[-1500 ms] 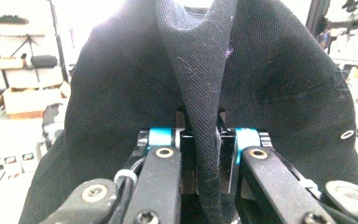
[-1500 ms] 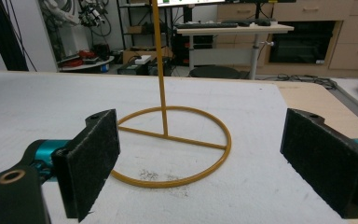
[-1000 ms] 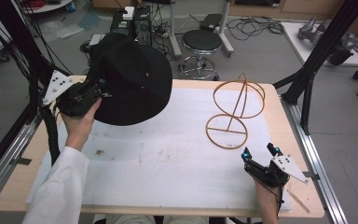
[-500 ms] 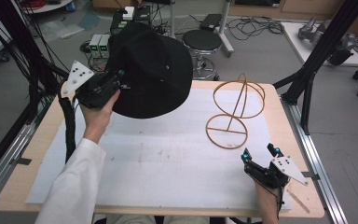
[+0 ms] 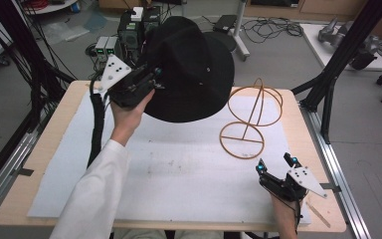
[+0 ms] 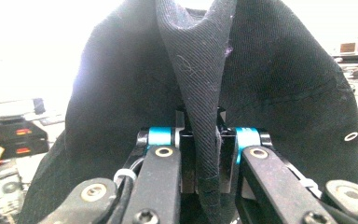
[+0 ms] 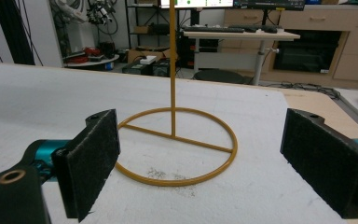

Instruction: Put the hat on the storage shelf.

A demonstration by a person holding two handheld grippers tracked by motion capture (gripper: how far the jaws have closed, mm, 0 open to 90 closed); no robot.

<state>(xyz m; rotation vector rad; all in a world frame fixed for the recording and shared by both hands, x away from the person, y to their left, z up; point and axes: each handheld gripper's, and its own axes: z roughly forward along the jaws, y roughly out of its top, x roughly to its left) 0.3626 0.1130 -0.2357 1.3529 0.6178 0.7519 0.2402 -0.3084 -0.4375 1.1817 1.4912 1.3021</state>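
Observation:
A black brimmed hat point(image 5: 191, 67) hangs in the air over the table's far middle, held by its brim. My left gripper point(image 5: 151, 79) is shut on that brim; in the left gripper view the dark cloth of the hat point(image 6: 200, 93) is pinched between the jaws. To its right a gold wire hat stand point(image 5: 248, 117) rises from a ring base on the white mat. My right gripper point(image 5: 276, 165) stands open at the front right, facing the stand's ring base point(image 7: 177, 144) with nothing between its pads point(image 7: 93, 158).
A white mat point(image 5: 179, 169) covers most of the wooden table point(image 5: 45, 144). Black frame posts stand at the table's left and right far corners. Beyond the far edge are electronics boxes point(image 5: 129, 35), a stool and cables on the floor.
My left gripper has carried the hat to the right and slightly up, closer to the wire stand. The right gripper has stayed where it was, open.

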